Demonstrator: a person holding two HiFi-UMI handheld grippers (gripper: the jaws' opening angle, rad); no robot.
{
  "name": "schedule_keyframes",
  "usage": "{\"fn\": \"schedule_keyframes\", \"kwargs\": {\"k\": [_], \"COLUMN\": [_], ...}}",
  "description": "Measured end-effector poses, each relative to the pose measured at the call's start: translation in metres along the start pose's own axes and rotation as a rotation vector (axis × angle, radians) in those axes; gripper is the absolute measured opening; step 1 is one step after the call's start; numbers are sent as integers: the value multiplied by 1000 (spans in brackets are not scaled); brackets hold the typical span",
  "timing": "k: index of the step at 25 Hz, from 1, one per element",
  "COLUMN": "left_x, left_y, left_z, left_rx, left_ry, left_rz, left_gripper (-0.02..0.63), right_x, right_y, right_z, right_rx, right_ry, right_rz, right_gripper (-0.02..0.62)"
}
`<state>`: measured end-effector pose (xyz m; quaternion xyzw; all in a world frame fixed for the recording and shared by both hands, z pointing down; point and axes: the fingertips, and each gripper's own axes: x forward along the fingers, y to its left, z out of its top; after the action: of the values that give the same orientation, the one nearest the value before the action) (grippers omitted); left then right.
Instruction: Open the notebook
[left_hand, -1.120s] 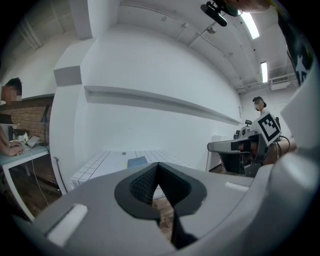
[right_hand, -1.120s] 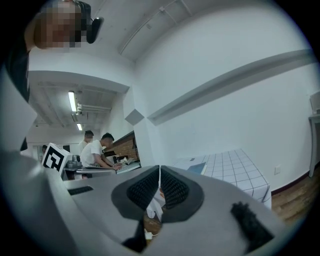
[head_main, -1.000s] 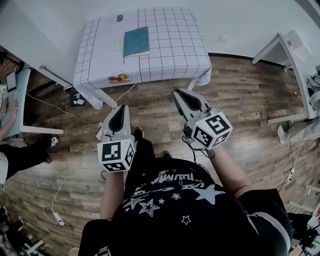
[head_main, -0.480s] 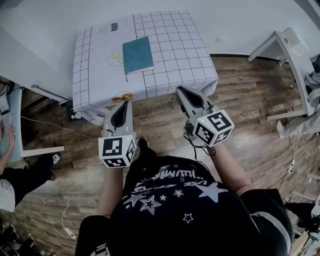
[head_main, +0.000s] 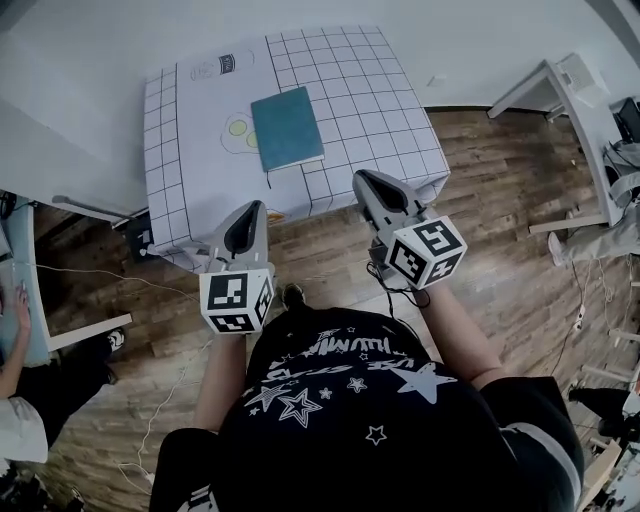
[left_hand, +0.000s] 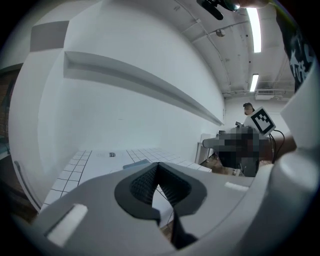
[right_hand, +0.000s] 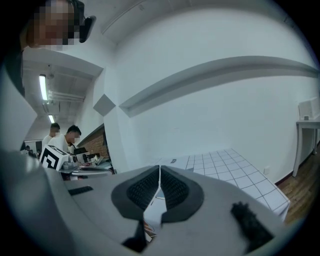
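Observation:
A closed teal notebook (head_main: 287, 128) lies flat on a table under a white grid-pattern cloth (head_main: 370, 100), near the middle of the top. My left gripper (head_main: 249, 208) is shut with nothing in it and hangs in front of the table's near edge, short of the notebook. My right gripper (head_main: 361, 178) is also shut and empty, level with the near edge and to the notebook's right. In the left gripper view the jaws (left_hand: 158, 165) meet, and a sliver of the notebook (left_hand: 135, 163) shows beyond them. The right gripper's jaws (right_hand: 159, 168) are likewise together over the tablecloth (right_hand: 225, 165).
The table stands against a white wall. White side tables (head_main: 590, 120) stand at the right, and a desk with a seated person (head_main: 20, 340) at the left. Cables (head_main: 150, 420) trail over the wooden floor. Egg drawings (head_main: 238, 128) are printed on the cloth beside the notebook.
Both grippers have moved forward towards the table. The table and notebook have come closer and lower in the head view. Both grippers stay shut.

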<state>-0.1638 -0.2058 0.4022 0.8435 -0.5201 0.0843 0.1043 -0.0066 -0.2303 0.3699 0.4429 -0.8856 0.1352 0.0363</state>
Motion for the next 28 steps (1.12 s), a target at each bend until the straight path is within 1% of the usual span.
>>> {"fn": "schedule_keyframes", "kwargs": {"k": [3, 8, 11, 14, 20, 24, 27, 28], "left_x": [9, 22, 31, 40, 64, 89, 110, 118], "left_y": [13, 23, 27, 19, 3, -16, -26, -28], "left_z": [-1, -4, -8, -8, -11, -18, -25, -29], "left_rx": [7, 20, 38, 48, 84, 90, 145, 168], "left_ry": [8, 19, 32, 44, 71, 107, 144, 160], "left_rz": [-35, -111, -129, -150, -145, -164, -139, -130], "left_gripper": [9, 9, 9, 9, 9, 11, 11, 24], "right_x": [14, 19, 22, 19, 28, 31, 33, 34], "right_y": [-3, -16, -19, -29, -46, -74, -97, -105], "right_z": [1, 1, -2, -1, 1, 5, 9, 9], "right_rx": [9, 32, 29, 41, 48, 56, 60, 59], "right_ry": [-2, -6, 1, 1, 4, 6, 12, 16], "right_rz": [-36, -132, -149, -168, -134, -119, -100, -91], "right_gripper": [18, 18, 18, 18, 18, 18, 18, 18]}}
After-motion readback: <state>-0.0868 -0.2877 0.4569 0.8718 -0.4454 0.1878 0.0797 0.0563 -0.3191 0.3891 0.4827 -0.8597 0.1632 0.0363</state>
